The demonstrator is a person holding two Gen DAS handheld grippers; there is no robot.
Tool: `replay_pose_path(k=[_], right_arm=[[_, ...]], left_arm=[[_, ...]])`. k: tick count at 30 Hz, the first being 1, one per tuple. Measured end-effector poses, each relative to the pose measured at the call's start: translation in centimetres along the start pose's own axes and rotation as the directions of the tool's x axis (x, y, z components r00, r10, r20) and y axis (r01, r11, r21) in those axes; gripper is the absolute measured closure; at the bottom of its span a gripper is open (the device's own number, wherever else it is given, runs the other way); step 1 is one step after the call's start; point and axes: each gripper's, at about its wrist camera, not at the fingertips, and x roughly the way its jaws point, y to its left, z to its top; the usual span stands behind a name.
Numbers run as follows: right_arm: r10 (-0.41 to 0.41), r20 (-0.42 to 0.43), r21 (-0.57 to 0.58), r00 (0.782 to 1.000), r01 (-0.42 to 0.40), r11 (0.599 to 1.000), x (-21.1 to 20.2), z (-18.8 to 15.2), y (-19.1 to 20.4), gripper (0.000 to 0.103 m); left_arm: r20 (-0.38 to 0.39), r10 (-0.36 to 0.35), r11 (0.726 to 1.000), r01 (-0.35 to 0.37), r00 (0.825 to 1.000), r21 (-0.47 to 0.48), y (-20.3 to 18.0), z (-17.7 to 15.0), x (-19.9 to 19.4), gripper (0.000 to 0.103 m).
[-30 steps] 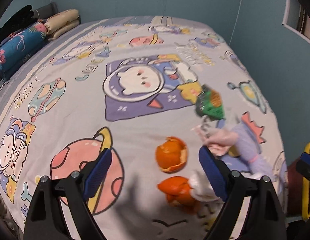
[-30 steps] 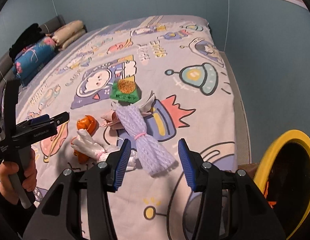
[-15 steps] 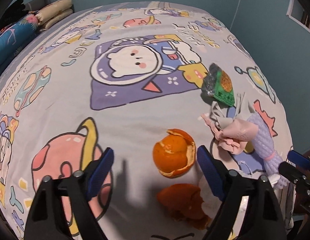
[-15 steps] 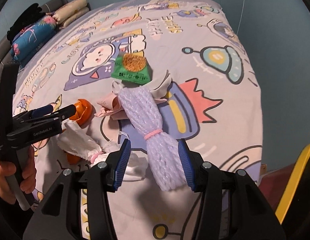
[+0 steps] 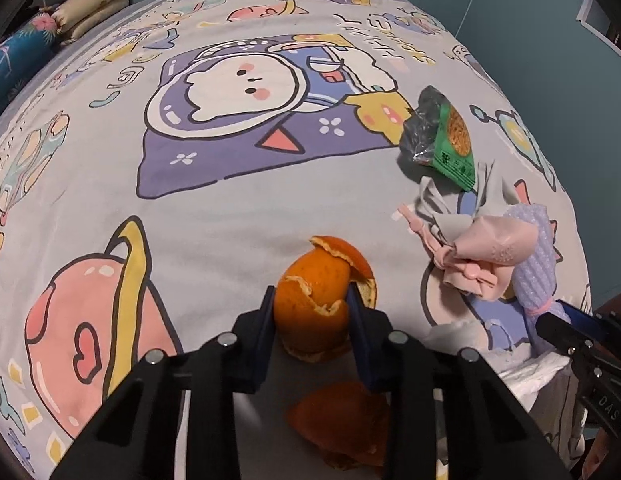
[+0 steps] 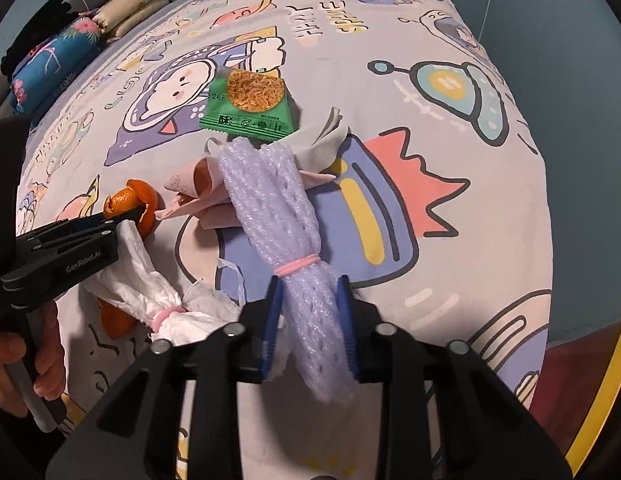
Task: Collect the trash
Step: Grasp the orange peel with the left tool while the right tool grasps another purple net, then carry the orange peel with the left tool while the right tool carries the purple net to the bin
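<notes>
On the bed [image 6: 450, 208], the snack packet [image 6: 246, 110] lies farthest back, the foam net bundle [image 6: 278, 216] before it over crumpled wrappers [image 6: 194, 184]. Left sit the orange peel [image 5: 316, 300] and tied tissue [image 6: 150, 292].

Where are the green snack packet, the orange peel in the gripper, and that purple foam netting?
green snack packet [image 6: 246, 114]: right wrist view, printed front.
orange peel [image 5: 316, 300]: left wrist view, curled outer skin.
purple foam netting [image 6: 270, 204]: right wrist view, middle, above the pink band.
</notes>
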Motion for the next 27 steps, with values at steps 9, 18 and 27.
replay_pose_path(k=[9, 18, 27], right_arm=[[0.005, 0.005, -0.038, 1.000, -0.005, 0.999, -1.0, -1.5, 1.6, 0.088], [0.030, -0.010, -0.063, 1.000, -0.031, 0.998, -2.8, -4.2, 3.0, 0.088], [0.056, 0.001, -0.088, 0.998, -0.055, 0.995, -5.2, -6.7, 4.7, 0.089]], left_arm=[[-0.008, -0.035, 0.998, 0.035, 0.999, -0.055, 1.3, -0.5, -0.8, 0.076], [0.010, -0.047, 0.995, 0.048, 0.999, -0.093, 2.2, -1.3, -2.7, 0.076], [0.078, -0.051, 0.994, 0.059, 0.996, -0.096, 3.0, -1.8, -6.5, 0.076]])
